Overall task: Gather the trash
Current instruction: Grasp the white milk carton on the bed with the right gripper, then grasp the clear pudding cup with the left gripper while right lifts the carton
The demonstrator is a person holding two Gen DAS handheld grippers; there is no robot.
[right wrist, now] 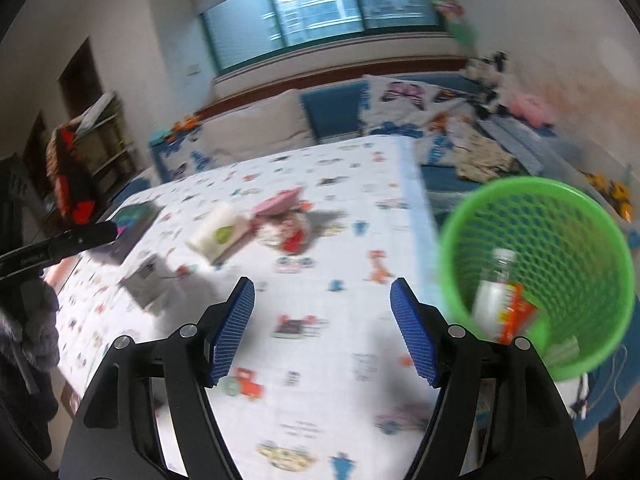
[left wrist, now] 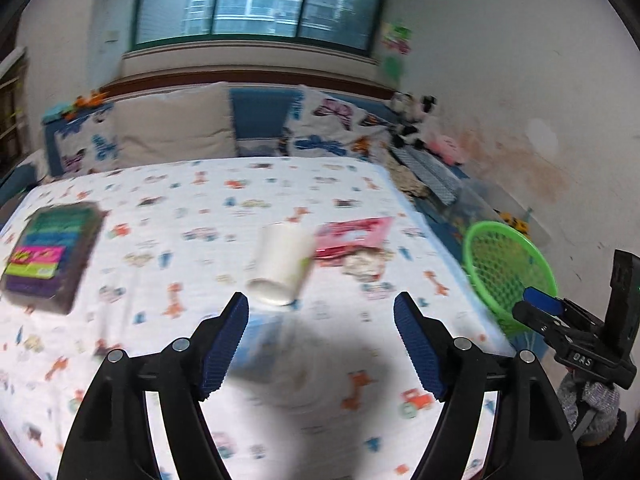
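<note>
A white paper cup [left wrist: 280, 264] [right wrist: 218, 234] lies on its side in the middle of the bed. Beside it are a pink packet [left wrist: 352, 236] [right wrist: 280, 202] and a crumpled wrapper [left wrist: 364, 264] [right wrist: 288, 232]. A small pale box [right wrist: 146, 280] lies nearer me. My left gripper [left wrist: 322, 308] is open and empty, short of the cup. The right gripper [right wrist: 322, 296] is open over bare sheet, also empty. A green mesh basket [right wrist: 536, 240] [left wrist: 508, 268] at the bed's right edge holds a plastic bottle [right wrist: 496, 292] and an orange wrapper [right wrist: 518, 312].
A colourful book [left wrist: 52, 256] [right wrist: 128, 232] lies at the bed's left side. Pillows [left wrist: 172, 128] and soft toys [left wrist: 408, 120] line the headboard under the window. Folded clothes [right wrist: 484, 160] sit between bed and wall. Shelves [right wrist: 92, 140] stand at the left.
</note>
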